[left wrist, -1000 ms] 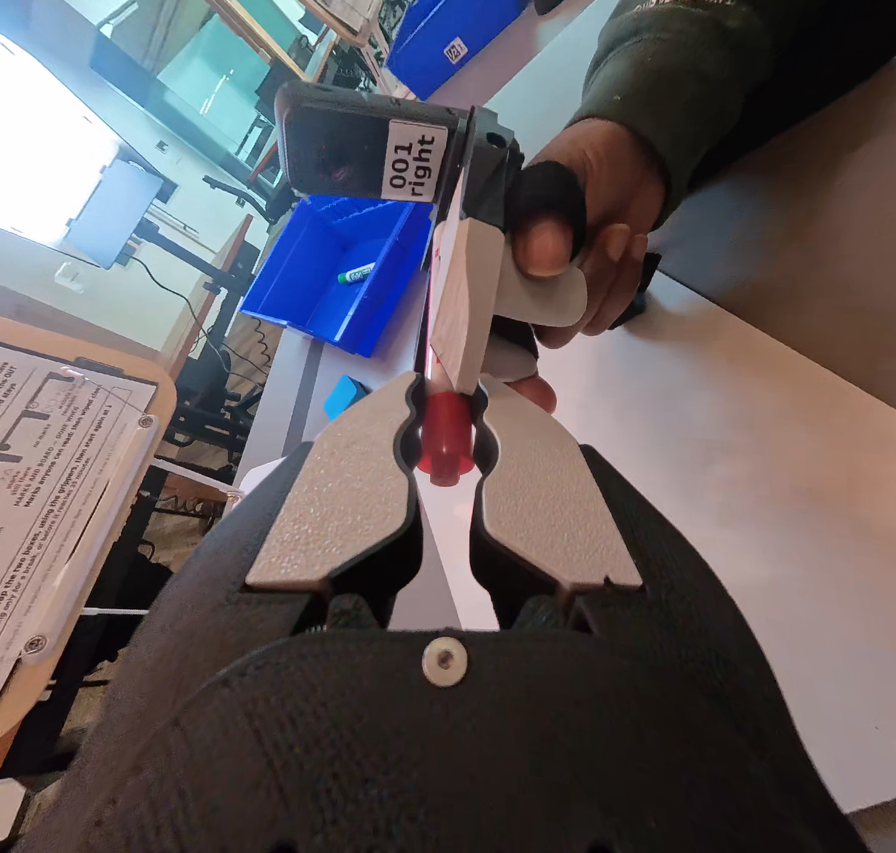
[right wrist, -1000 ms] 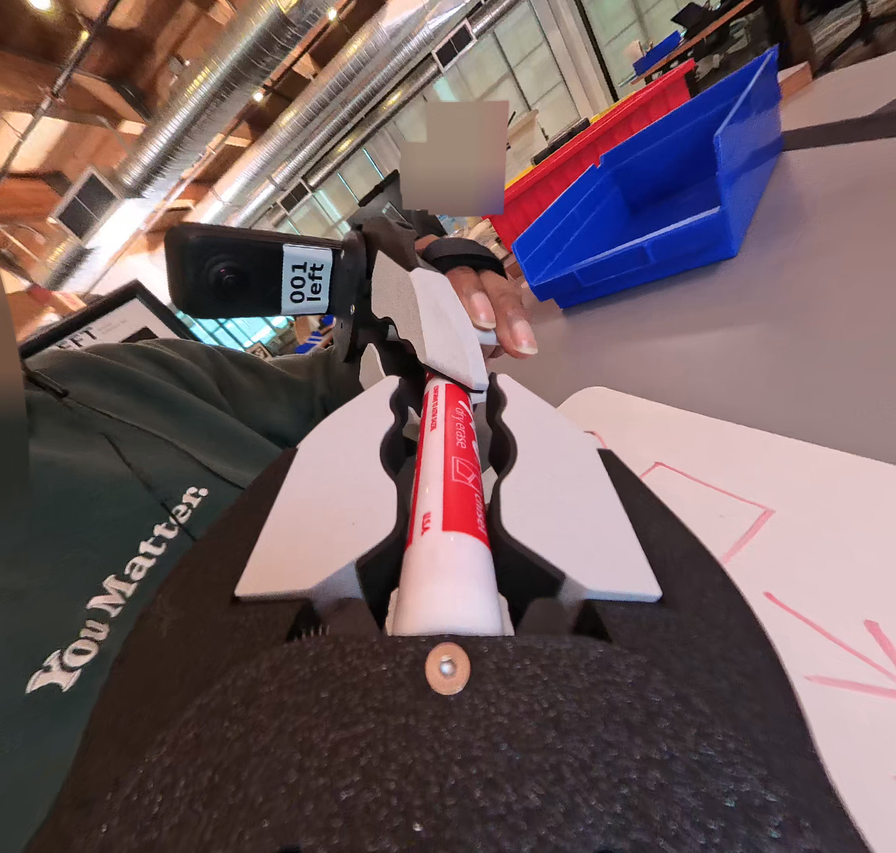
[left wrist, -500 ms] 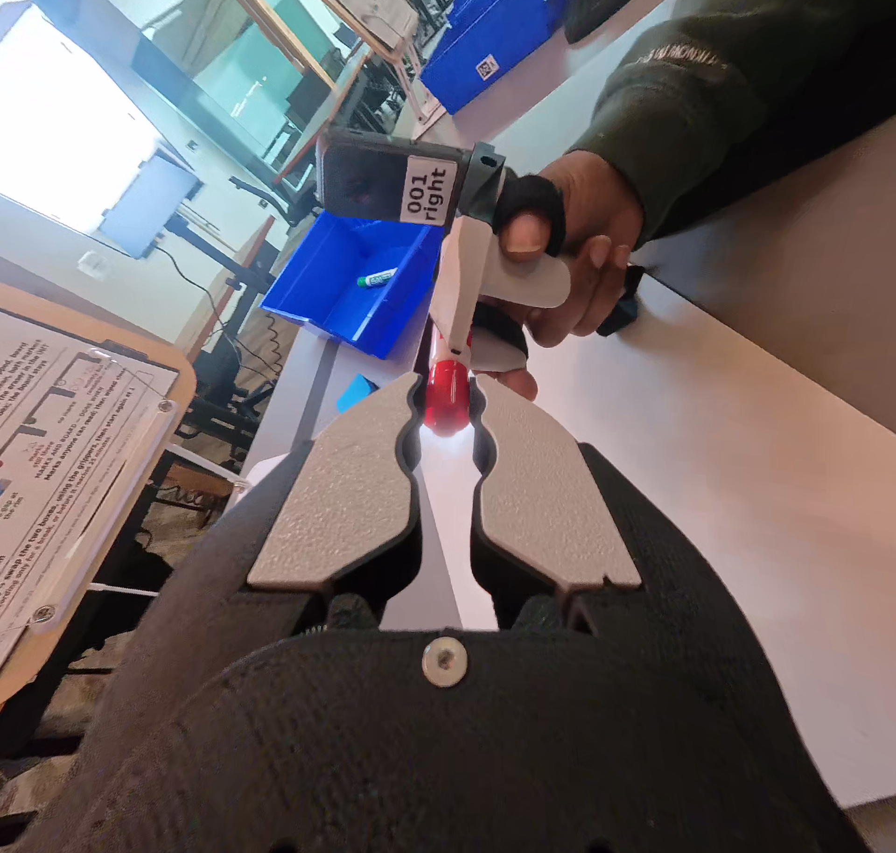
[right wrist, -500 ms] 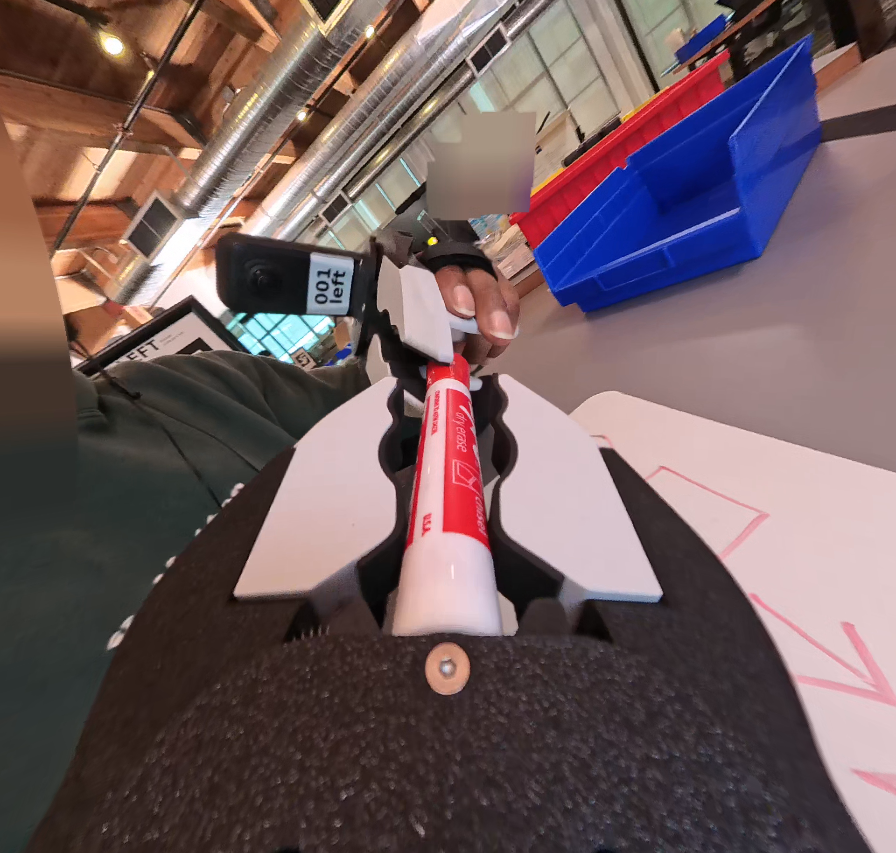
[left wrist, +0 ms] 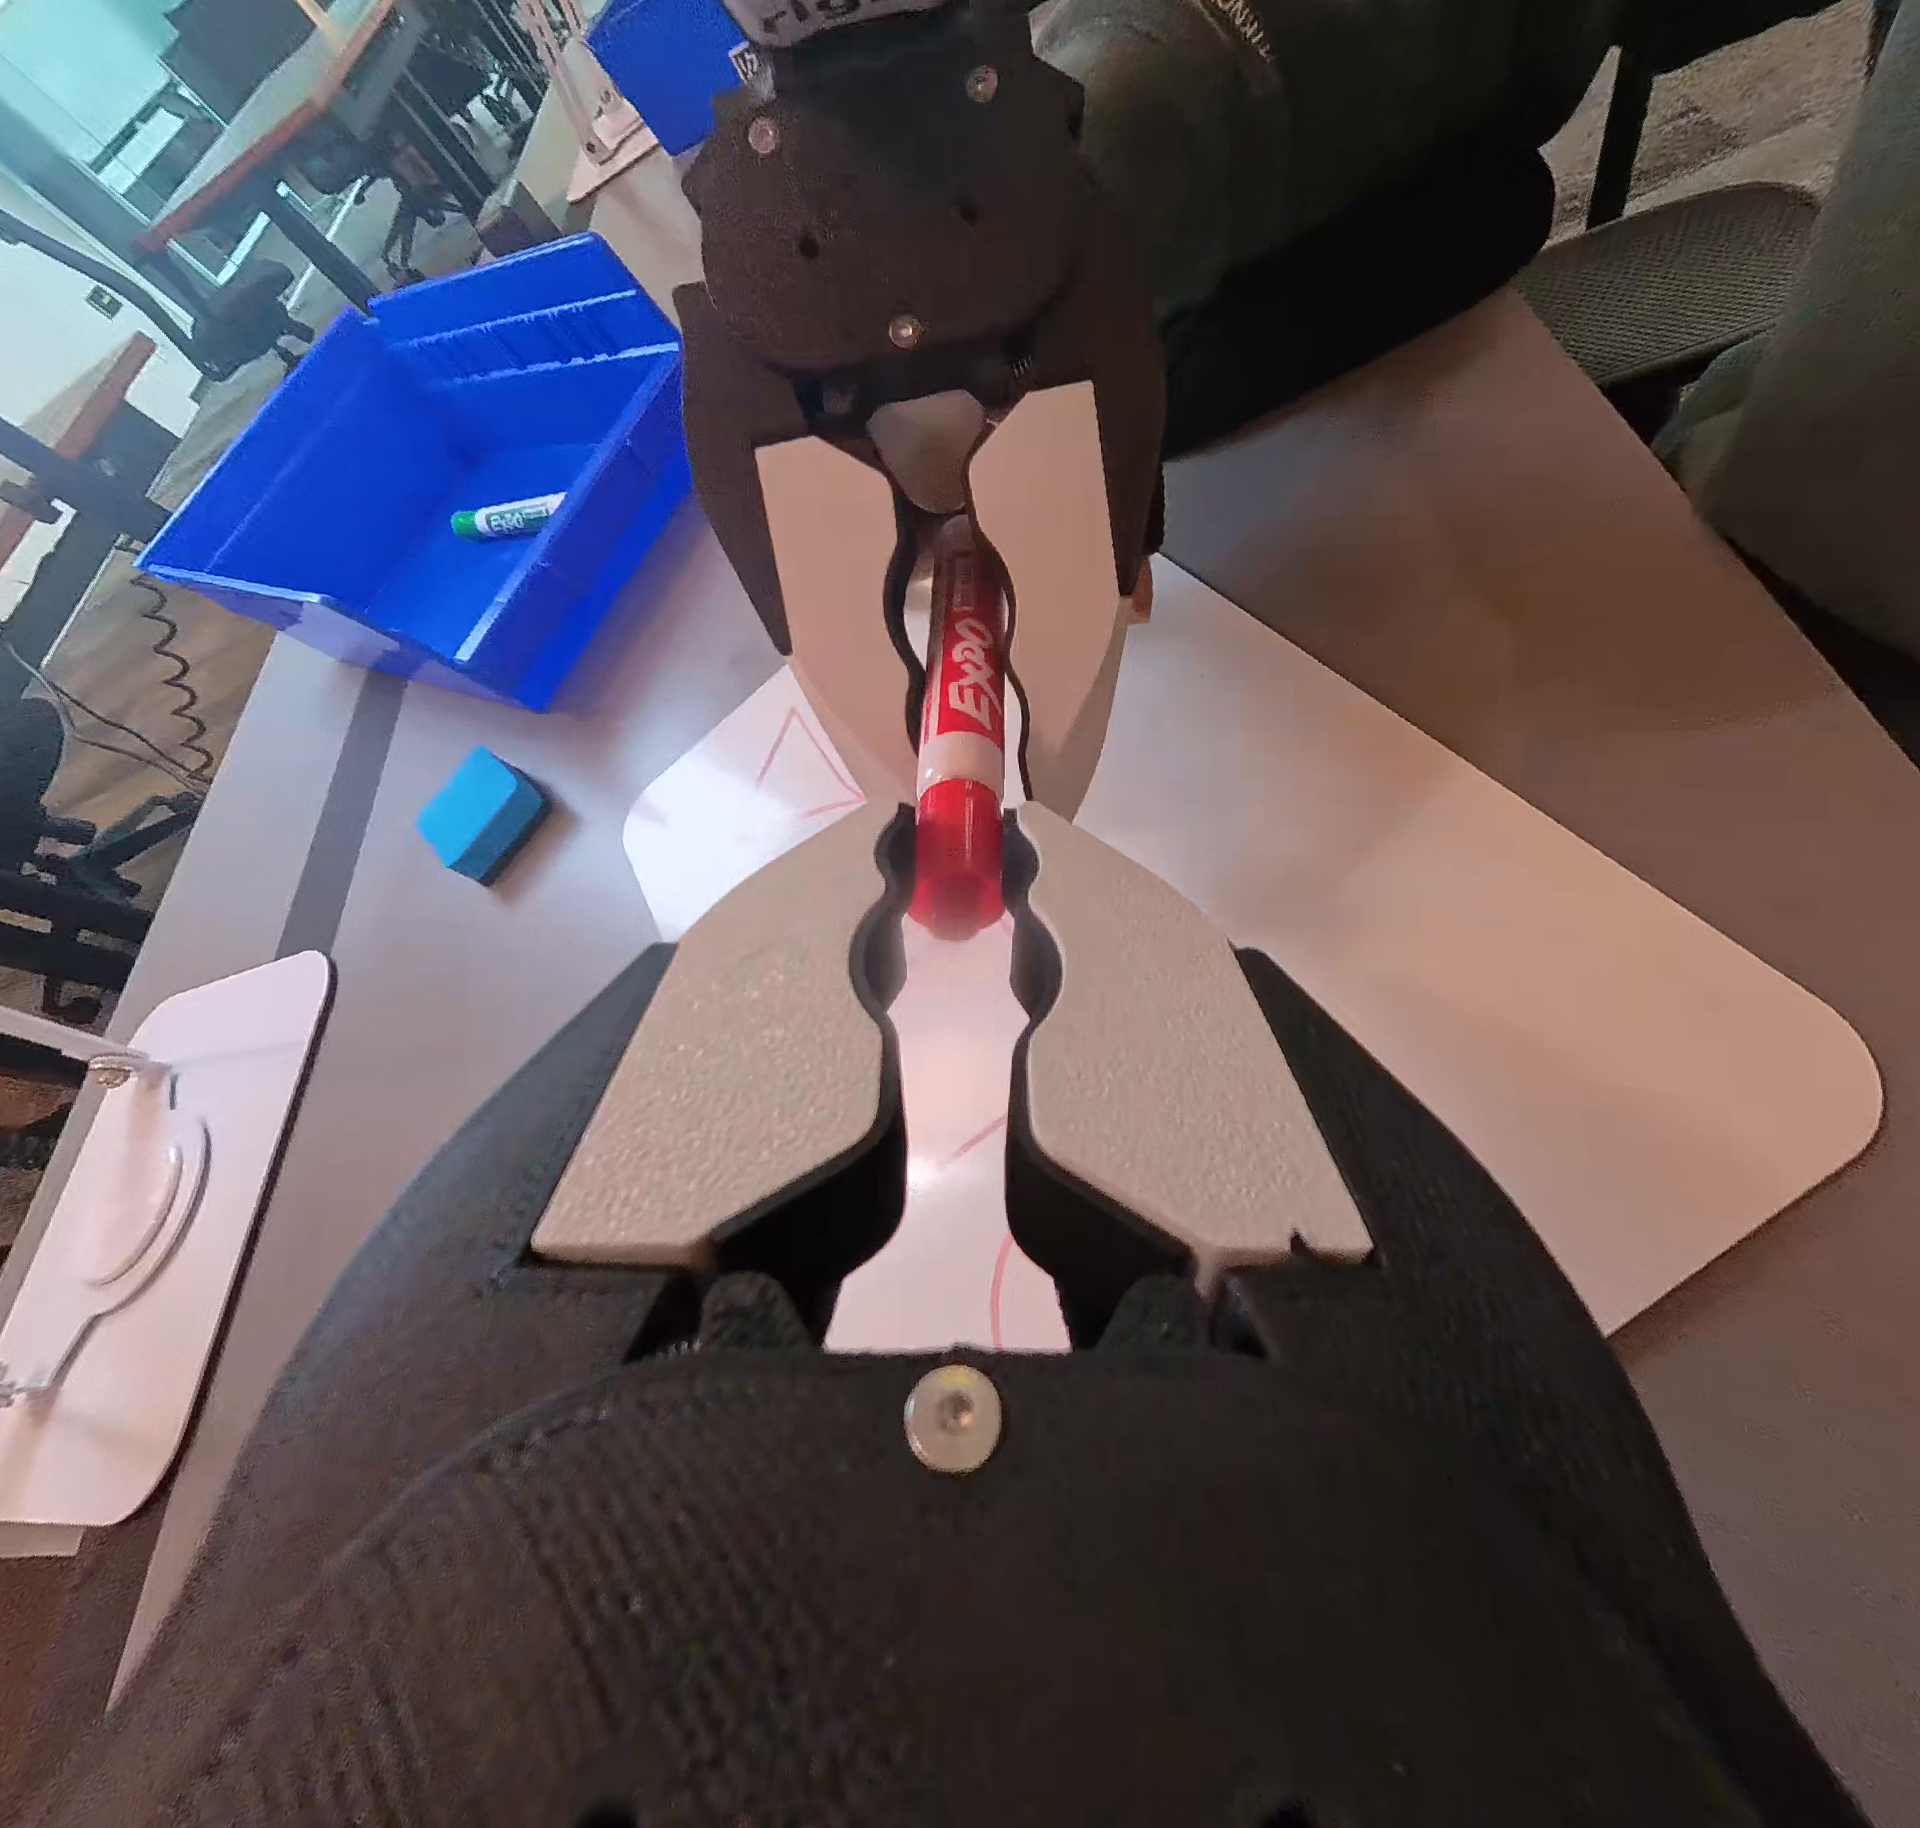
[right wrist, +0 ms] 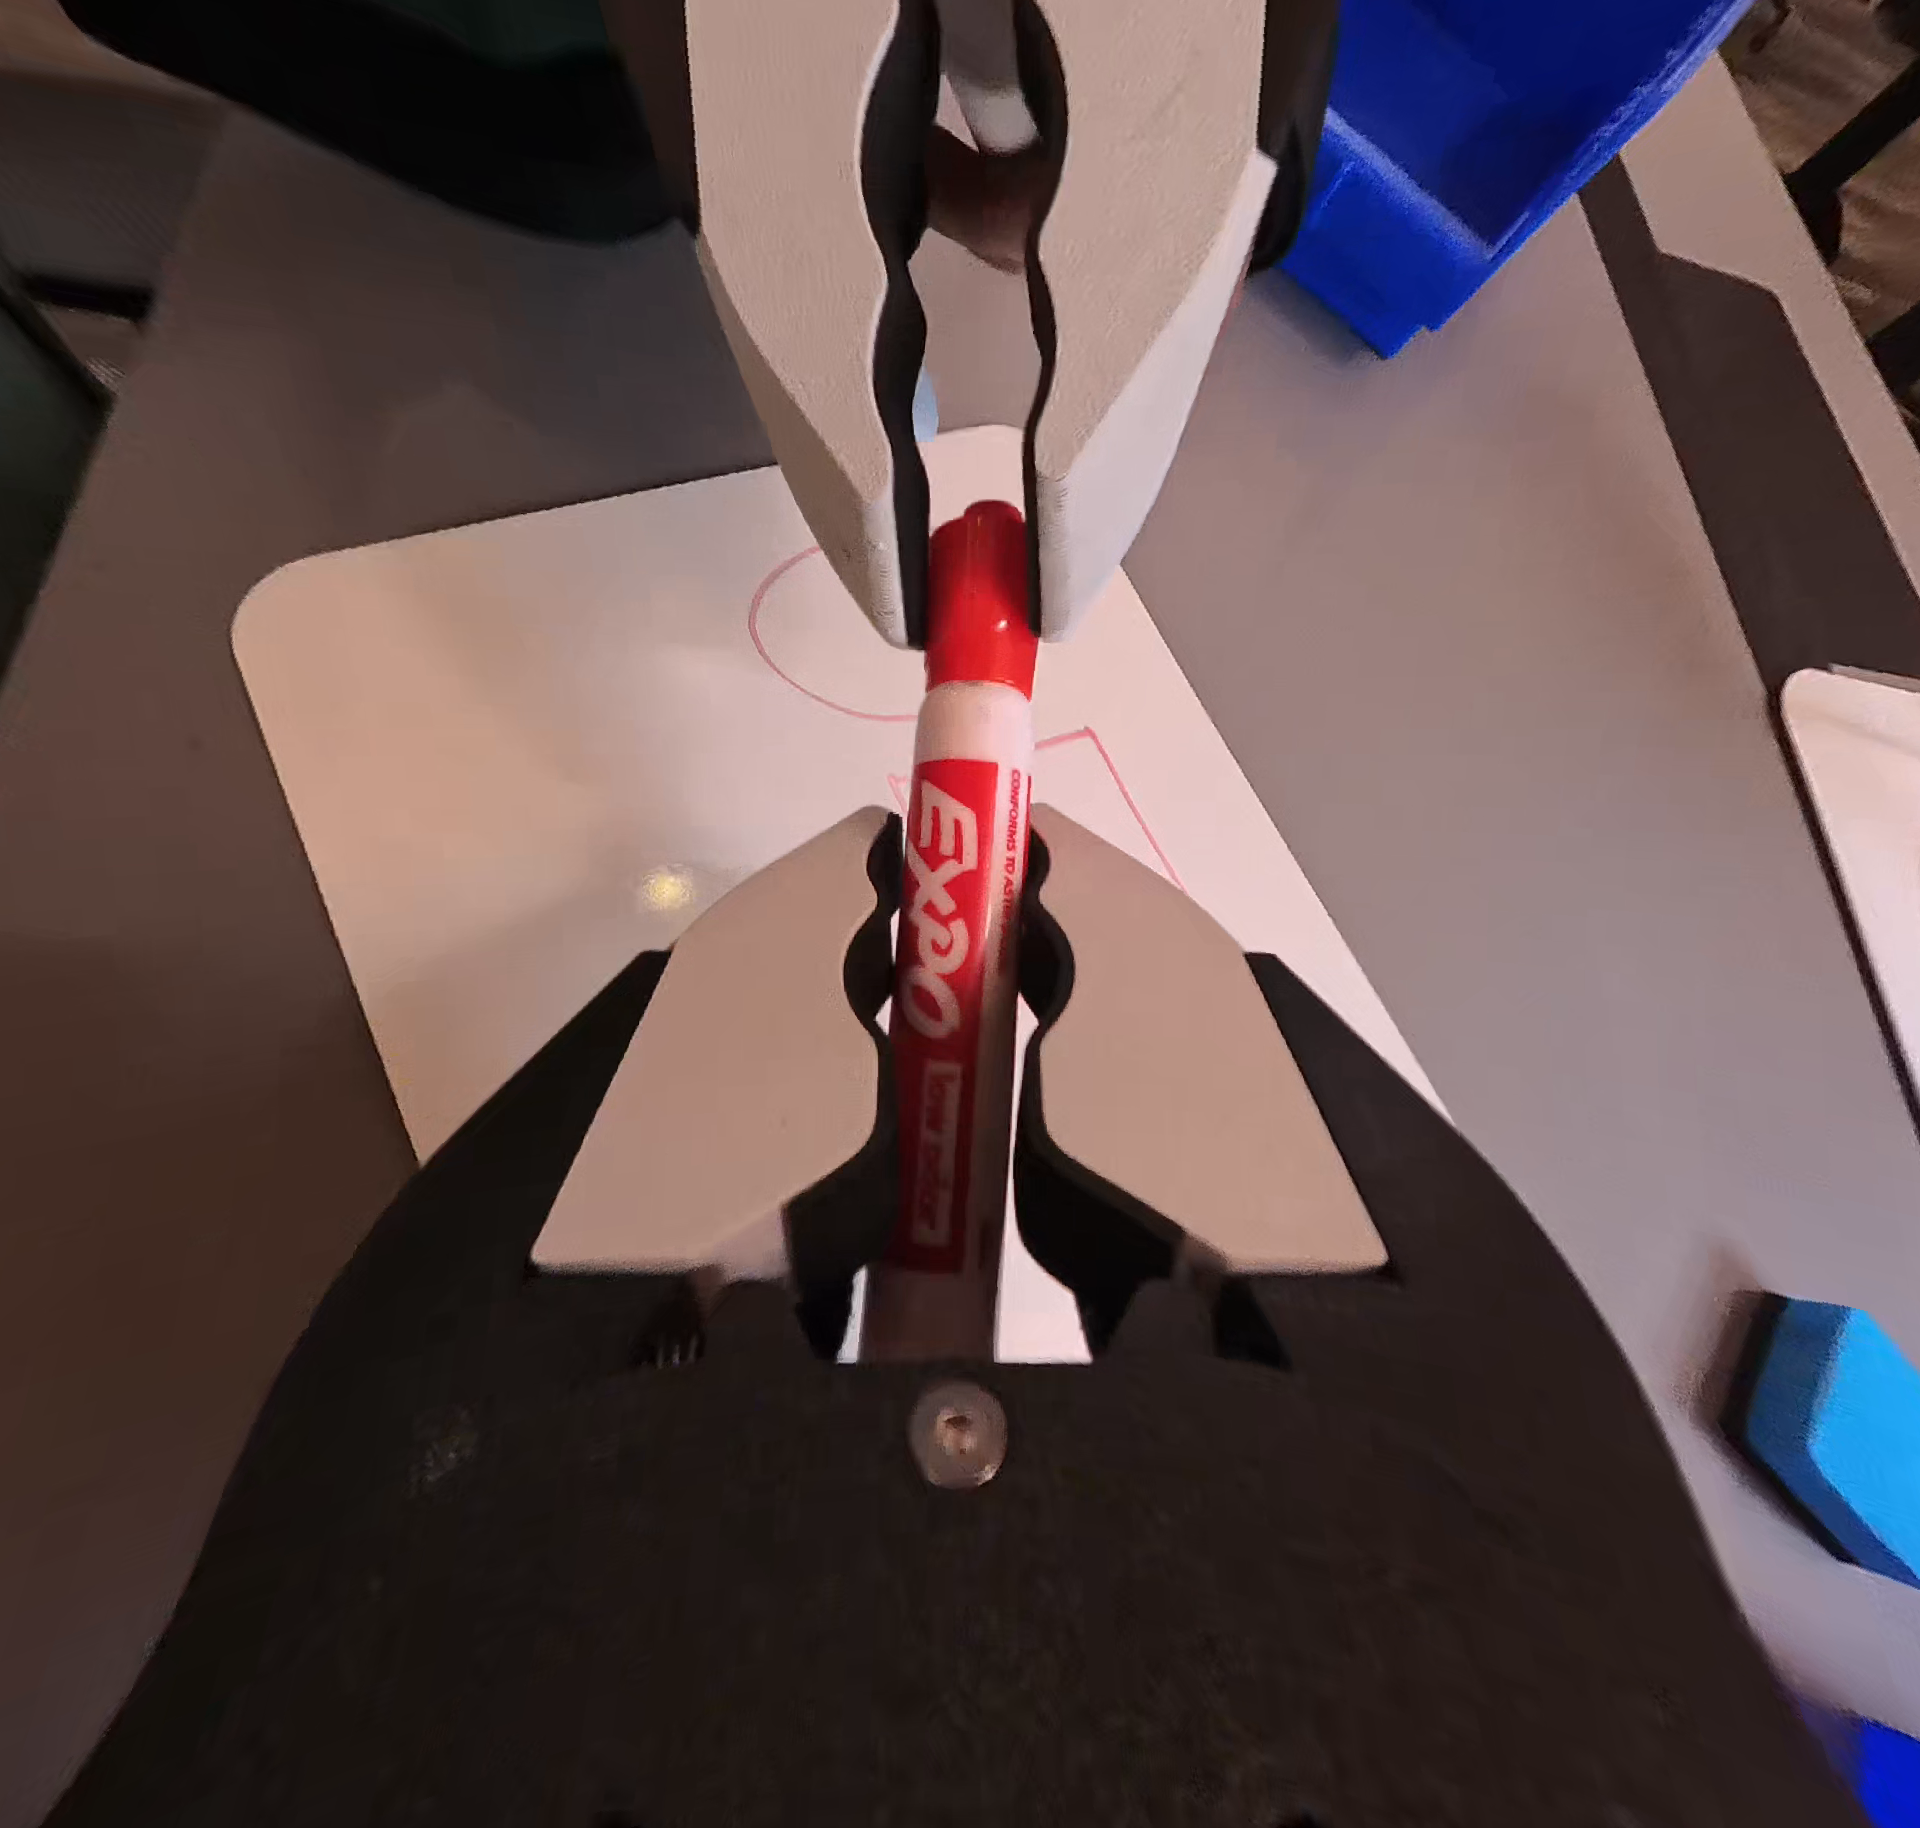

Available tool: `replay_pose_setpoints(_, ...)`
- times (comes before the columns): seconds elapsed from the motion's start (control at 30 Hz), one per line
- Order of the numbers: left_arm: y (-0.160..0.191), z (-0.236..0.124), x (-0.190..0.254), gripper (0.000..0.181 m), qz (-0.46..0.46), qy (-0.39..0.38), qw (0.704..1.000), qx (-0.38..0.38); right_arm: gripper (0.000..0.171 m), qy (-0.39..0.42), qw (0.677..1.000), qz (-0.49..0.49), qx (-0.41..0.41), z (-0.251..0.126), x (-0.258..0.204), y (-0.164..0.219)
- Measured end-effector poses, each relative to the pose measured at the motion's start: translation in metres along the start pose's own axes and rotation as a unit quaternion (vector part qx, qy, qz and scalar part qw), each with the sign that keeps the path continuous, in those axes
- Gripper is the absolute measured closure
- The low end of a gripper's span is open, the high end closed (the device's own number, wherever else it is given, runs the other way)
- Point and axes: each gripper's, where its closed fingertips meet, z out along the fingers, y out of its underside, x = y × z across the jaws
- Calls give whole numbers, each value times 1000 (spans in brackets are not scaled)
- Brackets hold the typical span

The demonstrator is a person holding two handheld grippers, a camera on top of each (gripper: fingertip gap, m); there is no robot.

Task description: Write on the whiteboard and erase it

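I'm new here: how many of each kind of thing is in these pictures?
Markers: 2 (red-capped white marker, green-capped white marker)
Blue foam eraser: 1
White whiteboard with red drawings: 1
Blue plastic bins: 2
White plate with clear clip: 1
Handheld tools: 2 (left tool, right tool)
Total: 9

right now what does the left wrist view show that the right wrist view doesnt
Only the left wrist view: a green marker lying in the blue bin, and a sleeve.
Only the right wrist view: a drawn red circle.
Both: the red marker, the whiteboard, the blue eraser, and both grippers' fingers.
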Motion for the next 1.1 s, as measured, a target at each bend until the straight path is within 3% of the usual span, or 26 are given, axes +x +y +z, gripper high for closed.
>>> replay_pose_setpoints(0.1,-1,0,-7,165,-12,-16,1000,9,152,6,999,32,2,-3,8,-3)
replay_pose_setpoints(0.17,-7,-7,-29,161,-27,-80,996,42,152,25,995,87,31,-15,27,-10)
replay_pose_setpoints(0.27,-8,-27,-54,166,-80,-124,986,82,152,126,961,227,94,-65,108,-1)
replay_pose_setpoints(0.33,2,-33,-62,167,-137,-125,978,98,152,222,906,339,121,-114,186,35)
replay_pose_setpoints(0.4,20,-29,-63,168,-179,-120,972,94,152,315,829,442,132,-162,256,95)
replay_pose_setpoints(0.47,38,-22,-61,169,-198,-116,970,76,151,350,743,549,155,-189,299,157)
replay_pose_setpoints(0.57,55,-9,-55,171,-226,-92,968,60,151,364,658,646,134,-194,321,229)
replay_pose_setpoints(0.63,65,-4,-51,171,-235,-84,967,44,149,378,620,681,91,-188,320,264)
replay_pose_setpoints(0.67,68,-2,-49,172,-235,-81,968,37,137,371,614,692,80,-184,319,270)
replay_pose_setpoints(0.8,67,-1,-46,174,-226,-76,971,33,109,364,653,658,91,-183,327,244)
replay_pose_setpoints(0.9,69,0,-47,175,-230,-76,970,34,111,414,710,566,72,-198,330,213)
replay_pose_setpoints(1.1,74,2,-47,176,-233,-80,969,28,119,343,846,405,56,-154,276,116)
